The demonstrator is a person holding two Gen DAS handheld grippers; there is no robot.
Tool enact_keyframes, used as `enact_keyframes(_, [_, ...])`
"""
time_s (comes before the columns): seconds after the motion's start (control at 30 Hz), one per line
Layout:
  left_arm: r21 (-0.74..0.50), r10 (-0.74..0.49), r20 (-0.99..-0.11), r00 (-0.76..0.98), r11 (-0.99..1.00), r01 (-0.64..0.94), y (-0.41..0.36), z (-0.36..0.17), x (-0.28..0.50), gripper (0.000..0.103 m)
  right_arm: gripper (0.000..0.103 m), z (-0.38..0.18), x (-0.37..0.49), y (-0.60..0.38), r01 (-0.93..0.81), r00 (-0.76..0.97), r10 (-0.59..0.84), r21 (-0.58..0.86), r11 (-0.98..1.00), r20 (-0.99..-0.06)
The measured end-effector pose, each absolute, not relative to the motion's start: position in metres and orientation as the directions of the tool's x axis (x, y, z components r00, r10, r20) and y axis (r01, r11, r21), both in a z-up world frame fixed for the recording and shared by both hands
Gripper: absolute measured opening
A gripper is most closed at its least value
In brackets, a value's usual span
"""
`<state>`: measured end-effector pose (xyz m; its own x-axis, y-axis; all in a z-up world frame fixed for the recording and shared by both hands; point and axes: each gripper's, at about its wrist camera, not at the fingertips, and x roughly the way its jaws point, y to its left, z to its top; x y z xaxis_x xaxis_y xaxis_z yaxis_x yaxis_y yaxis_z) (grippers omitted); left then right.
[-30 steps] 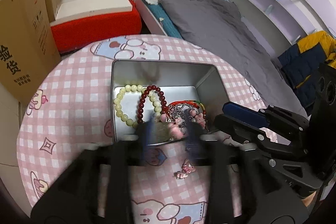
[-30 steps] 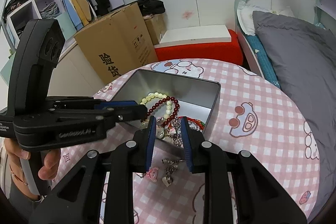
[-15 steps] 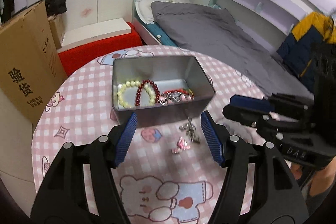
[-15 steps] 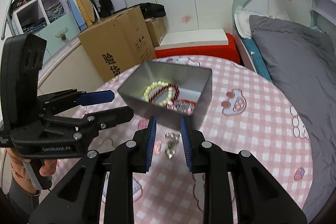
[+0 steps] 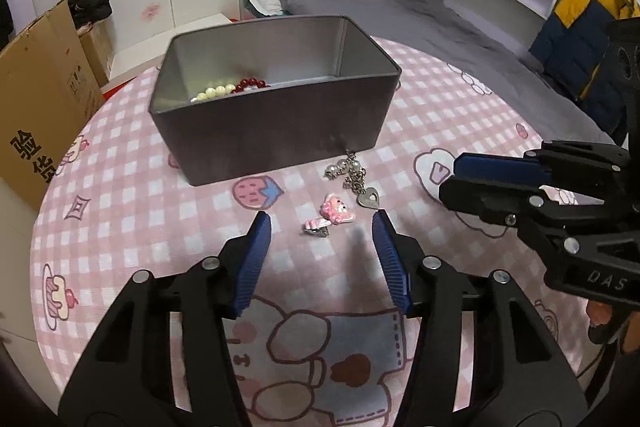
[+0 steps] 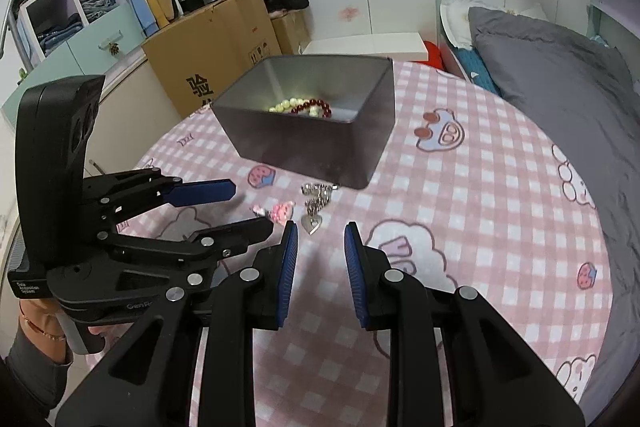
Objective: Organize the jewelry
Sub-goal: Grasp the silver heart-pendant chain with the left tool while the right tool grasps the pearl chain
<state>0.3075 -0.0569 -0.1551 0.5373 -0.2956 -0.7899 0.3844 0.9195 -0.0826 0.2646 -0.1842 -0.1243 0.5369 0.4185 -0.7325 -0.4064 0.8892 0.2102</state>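
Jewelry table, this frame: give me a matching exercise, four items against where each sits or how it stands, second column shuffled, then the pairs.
Items
1. bead bracelets
2. heart-charm chain
3. pink charm
4. left gripper

Place or state
A. on the tablecloth, just ahead of the left gripper's fingers
B. inside the metal tin
C. open, holding nothing
D. on the tablecloth, at the tin's near wall

Pairs: 1-B, 2-D, 3-A, 4-C
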Motion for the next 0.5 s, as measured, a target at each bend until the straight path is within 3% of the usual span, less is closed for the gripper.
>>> enact_keyframes(0.17, [-0.071, -0.289, -0.803, 0.521, 0.914, 0.399, -0.064, -0.163, 0.308, 0.037, 0.022, -0.130, 0.265, -0.185, -0.404, 0.527, 0.417, 0.214, 0.890, -0.740])
enact_keyframes(0.3, [-0.059, -0.280, -0.806, 0.521, 0.914, 0.401, -0.066, -0.166, 0.309, 0.034, 0.022, -0.133, 0.267, -0.186, -0.401, 0.526, 0.415, 0.215, 0.891, -0.742])
enact_keyframes(0.4, [-0.048, -0.277, -0.806, 0.524, 0.912, 0.408, -0.068, -0.167, 0.308, 0.018, 0.022, -0.135, 0.269, -0.185, -0.400, 0.522, 0.415, 0.216, 0.891, -0.745])
enact_keyframes(0.5, [-0.055, -0.279, -0.798, 0.534, 0.916, 0.397, -0.068, -0.167, 0.307, 0.015, 0.022, -0.138, 0.272, -0.181, -0.400, 0.518, 0.414, 0.216, 0.891, -0.749])
